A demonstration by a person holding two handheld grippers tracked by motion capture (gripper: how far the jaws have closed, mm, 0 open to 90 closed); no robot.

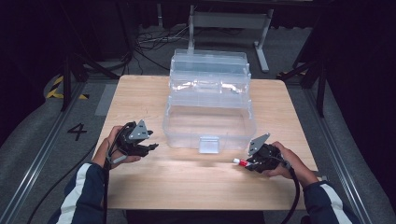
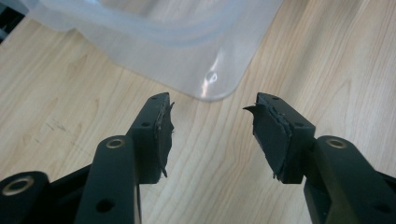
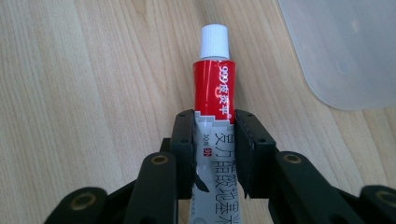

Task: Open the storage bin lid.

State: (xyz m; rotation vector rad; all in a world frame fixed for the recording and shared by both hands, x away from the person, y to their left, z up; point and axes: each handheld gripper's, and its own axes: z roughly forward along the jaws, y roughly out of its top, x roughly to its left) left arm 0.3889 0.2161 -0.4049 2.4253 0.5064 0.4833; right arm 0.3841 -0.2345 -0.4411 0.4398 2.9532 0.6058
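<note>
At a wooden table, I grip a red-and-white tube in my right gripper, jaws clamped on its lower body, white cap pointing out over the tabletop. The tube sits near the right front corner of the clear box, whose lid stands open at the far side. My left gripper waits near the box's left front corner, jaws half apart with nothing between them. The carrying step looks in hand; next, I judge, the tube must lift over the near wall and go inside.
</note>
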